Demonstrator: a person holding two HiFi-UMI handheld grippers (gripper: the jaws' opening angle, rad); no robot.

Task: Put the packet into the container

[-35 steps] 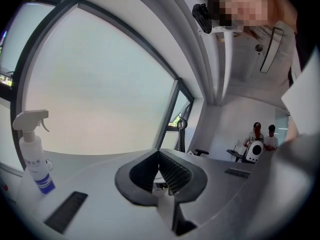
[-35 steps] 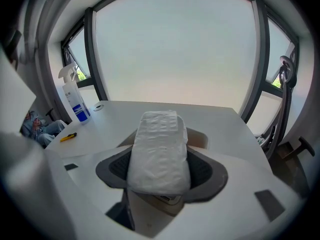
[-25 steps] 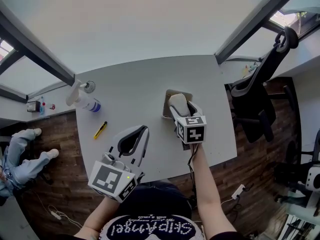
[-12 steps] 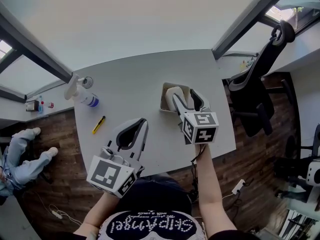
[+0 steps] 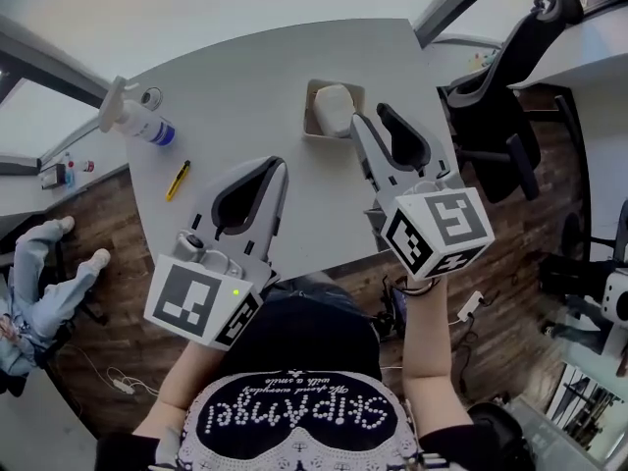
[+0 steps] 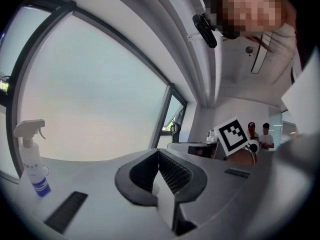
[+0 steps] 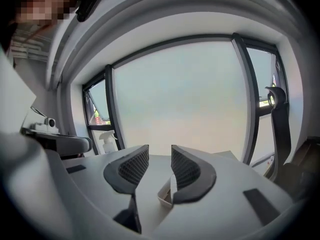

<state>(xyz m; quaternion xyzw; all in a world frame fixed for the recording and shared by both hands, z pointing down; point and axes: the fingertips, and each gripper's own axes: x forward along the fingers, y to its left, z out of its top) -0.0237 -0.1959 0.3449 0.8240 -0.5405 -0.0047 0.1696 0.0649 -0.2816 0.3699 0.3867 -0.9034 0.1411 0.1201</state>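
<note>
Trouble from here looks slight, because the packet already lies in the container, a pale lump filling most of that small open box toward the far right of the worktop. The right gripper hangs just beside the container's near right corner. Its fingers have just been closing and stand part-way apart with nothing between them, so nothing is in hand to drop. The main risk, as I judge it, is a low sideways or backward sweep of that gripper. Its tips are close enough to clip the rim, and the box looks light, so a knock could slide it toward the worktop's right edge or tip the packet out. I cannot tell whether the packet sits fully below the rim. If it bulges over, it may be caught more easily or creep back out. The left gripper hovers over the near part of the worktop, fingers pressed together and empty, well apart from the container. It threatens little unless it swings left, where the spray bottle and the yellow cutter lie and could be toppled or pushed off.
</note>
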